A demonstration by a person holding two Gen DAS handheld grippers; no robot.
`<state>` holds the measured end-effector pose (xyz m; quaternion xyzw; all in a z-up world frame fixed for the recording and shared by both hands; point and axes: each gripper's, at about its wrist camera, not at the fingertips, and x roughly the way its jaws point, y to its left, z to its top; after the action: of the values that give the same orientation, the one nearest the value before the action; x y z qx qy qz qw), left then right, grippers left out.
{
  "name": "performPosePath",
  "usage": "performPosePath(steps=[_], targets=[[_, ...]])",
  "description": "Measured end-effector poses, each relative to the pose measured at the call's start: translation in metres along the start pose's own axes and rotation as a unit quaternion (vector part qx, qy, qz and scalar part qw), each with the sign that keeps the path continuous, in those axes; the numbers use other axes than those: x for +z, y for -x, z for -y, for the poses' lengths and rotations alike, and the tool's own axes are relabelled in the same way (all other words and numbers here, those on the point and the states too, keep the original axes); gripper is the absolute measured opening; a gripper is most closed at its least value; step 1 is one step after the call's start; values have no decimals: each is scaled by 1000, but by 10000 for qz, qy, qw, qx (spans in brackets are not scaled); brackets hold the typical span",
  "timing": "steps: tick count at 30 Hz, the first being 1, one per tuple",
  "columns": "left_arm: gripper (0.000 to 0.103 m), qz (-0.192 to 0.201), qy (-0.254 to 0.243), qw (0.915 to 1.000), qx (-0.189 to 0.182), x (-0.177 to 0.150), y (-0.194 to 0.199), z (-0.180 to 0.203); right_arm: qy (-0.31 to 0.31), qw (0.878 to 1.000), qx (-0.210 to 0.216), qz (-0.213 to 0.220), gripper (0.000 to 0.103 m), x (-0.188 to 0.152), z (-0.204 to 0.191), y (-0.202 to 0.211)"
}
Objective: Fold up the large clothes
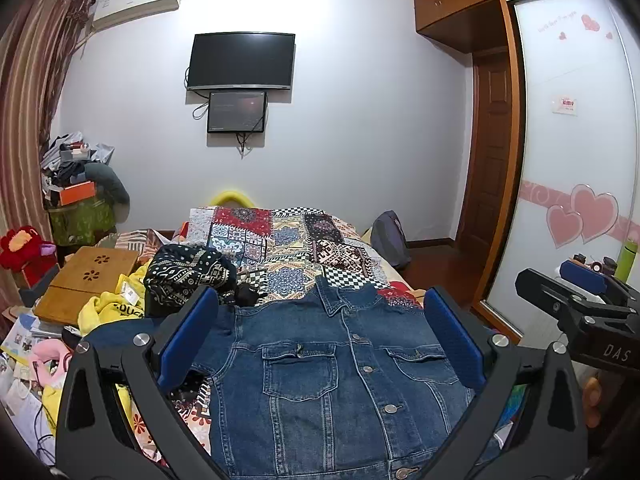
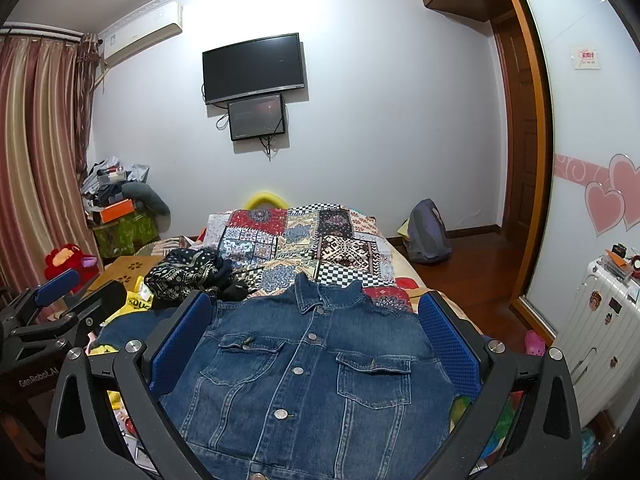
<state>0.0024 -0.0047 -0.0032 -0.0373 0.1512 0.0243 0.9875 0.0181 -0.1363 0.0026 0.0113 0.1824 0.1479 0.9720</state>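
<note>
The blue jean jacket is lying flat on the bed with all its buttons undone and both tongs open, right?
Not quite: the denim jacket is buttoned up, as the right wrist view shows. It does lie flat on the bed, and both the left tongs and right tongs are open.

I stand in a home bedroom: a bed under a patchwork quilt (image 1: 288, 244), a black wall-mounted television (image 1: 242, 61), striped red curtains (image 2: 36, 152), a white air conditioner (image 1: 136, 0), and a wooden wardrobe with heart-decorated sliding doors (image 1: 576, 128).
</note>
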Motion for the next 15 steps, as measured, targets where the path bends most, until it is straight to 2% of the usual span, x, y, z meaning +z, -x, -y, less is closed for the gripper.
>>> performPosePath(steps=[15], targets=[[103,-28,-4,10000,1,0,-4,-2,3,10000,-3,0,103,1,0,0]])
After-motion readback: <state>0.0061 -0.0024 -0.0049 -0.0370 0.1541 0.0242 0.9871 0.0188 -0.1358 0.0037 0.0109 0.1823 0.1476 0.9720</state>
